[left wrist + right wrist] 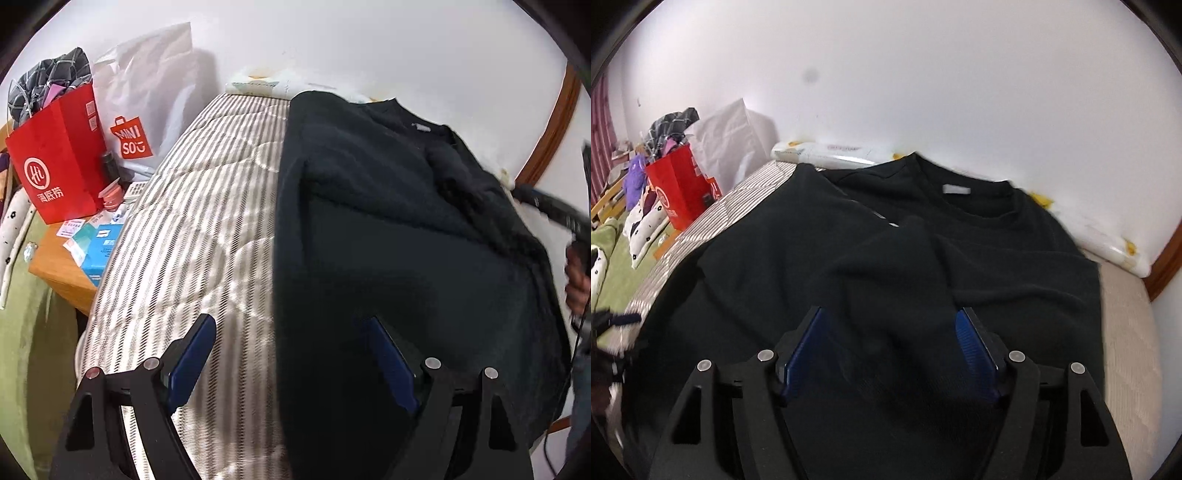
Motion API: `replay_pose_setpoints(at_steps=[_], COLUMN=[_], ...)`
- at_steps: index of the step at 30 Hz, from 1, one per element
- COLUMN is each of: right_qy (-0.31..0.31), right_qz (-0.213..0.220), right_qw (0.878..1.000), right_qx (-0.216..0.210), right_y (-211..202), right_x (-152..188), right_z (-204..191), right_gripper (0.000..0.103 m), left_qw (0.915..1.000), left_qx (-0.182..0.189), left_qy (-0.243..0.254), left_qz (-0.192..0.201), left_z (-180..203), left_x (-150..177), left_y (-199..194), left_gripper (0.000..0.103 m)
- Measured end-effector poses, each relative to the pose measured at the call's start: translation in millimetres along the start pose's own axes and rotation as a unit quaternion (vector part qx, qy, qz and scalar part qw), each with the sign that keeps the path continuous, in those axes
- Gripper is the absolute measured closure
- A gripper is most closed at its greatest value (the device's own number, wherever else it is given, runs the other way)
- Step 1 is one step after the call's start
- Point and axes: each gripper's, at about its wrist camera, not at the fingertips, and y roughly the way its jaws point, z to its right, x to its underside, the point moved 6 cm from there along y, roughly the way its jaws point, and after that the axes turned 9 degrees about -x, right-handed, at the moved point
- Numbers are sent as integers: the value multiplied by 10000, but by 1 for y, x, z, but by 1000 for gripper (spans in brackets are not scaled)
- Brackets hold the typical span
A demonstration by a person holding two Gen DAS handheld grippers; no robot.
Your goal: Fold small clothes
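A black sweatshirt (388,221) lies spread on the striped mattress (203,203), its collar with a white label towards the wall. My left gripper (290,319) is open above its left edge, one finger over the mattress and the other over the black cloth, with nothing held. In the right wrist view one sleeve (897,266) is folded in over the sweatshirt's (1015,266) body. My right gripper (890,310) stands open, and the sleeve's end lies loose between its blue pads (975,350). The right gripper also shows blurred at the left wrist view's right edge.
A red paper bag (59,166), a white shopping bag (147,92) and small boxes stand on a wooden side table (62,266) left of the bed. A white packet (831,151) lies against the wall behind the collar. Green bedding (609,251) is at far left.
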Motion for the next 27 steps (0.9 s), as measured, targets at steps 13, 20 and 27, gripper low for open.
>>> replay_pose_setpoints(at_steps=[13, 20, 27], right_qy=[1335, 550, 358], right_qz=[-498, 157, 201], right_qw=[9890, 9935, 9841], right_qx=[-393, -987, -1727], right_y=[53, 43, 61], right_x=[34, -41, -97], right_z=[57, -30, -93], right_gripper=[92, 93, 71], left_qw=[10000, 9999, 9999], left_qx=[13, -26, -93], left_qy=[58, -81, -52], left_qz=[-62, -104, 30], left_z=[12, 3, 4], left_x=[3, -3, -22], left_y=[3, 9, 1], left_gripper=[20, 20, 20])
